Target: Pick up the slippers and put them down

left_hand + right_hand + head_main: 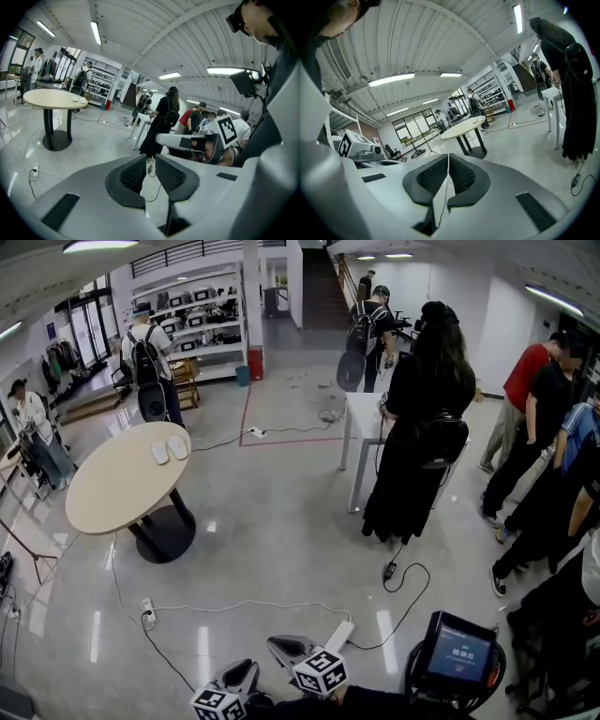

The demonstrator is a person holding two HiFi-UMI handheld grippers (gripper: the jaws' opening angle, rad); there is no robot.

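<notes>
Two white slippers (169, 449) lie side by side on the far part of the round beige table (112, 488), at the left of the head view. The left gripper view shows them as small pale shapes (77, 99) on that table's far edge. Both grippers are low at the bottom of the head view, far from the table. My left gripper (246, 669) (149, 158) has a narrow gap between its pads, with nothing in it. My right gripper (281, 646) (448, 157) is shut and empty, pointing towards the table (461, 127).
A person in black (417, 418) stands by a white table (361, 413) at centre right. More people crowd the right edge. Another with a backpack (150, 362) stands behind the round table. A power strip (148, 615) and cables cross the glossy floor. A screen (457, 652) sits at bottom right.
</notes>
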